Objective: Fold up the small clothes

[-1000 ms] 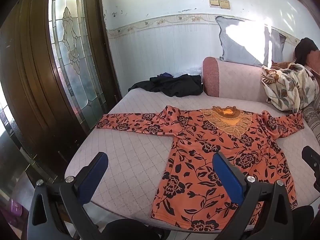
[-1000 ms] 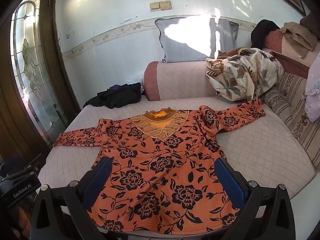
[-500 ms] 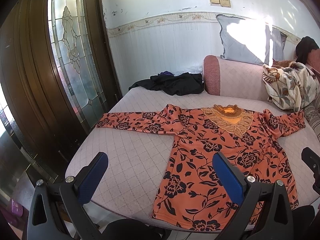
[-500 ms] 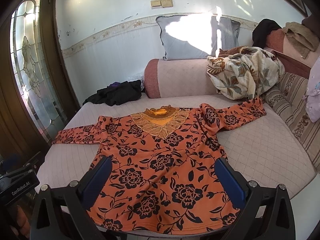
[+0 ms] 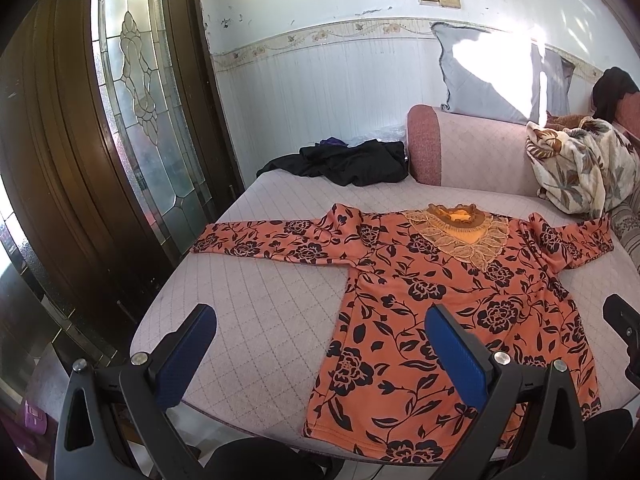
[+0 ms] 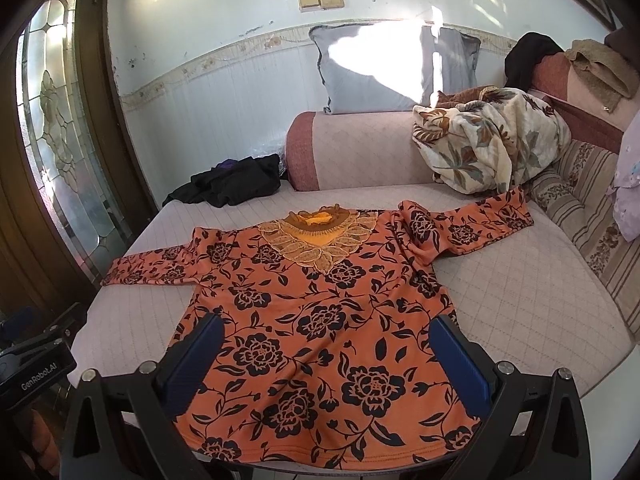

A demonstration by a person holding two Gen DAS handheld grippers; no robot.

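Note:
An orange long-sleeved top with black flowers [image 5: 448, 300] [image 6: 320, 320] lies flat and face up on the quilted pink seat [image 5: 260, 292], both sleeves spread out and the lace collar [image 6: 320, 236] at the far side. My left gripper [image 5: 320, 344] hovers open above the seat's near edge, over the top's left hem corner. Above the middle of the hem my right gripper [image 6: 326, 356] hangs open. Neither holds anything. The right gripper's edge [image 5: 622, 328] shows at the right of the left wrist view.
A black garment [image 5: 344, 164] [image 6: 232, 184] lies at the far left corner of the seat. A floral blanket [image 6: 492, 148] is bunched on the backrest at the right, under a grey pillow [image 6: 392, 68]. A wooden door with patterned glass [image 5: 140, 100] stands close on the left.
Both views have shifted slightly, so the top sits a little lower and further off. The top itself has not moved and both grippers stay open.

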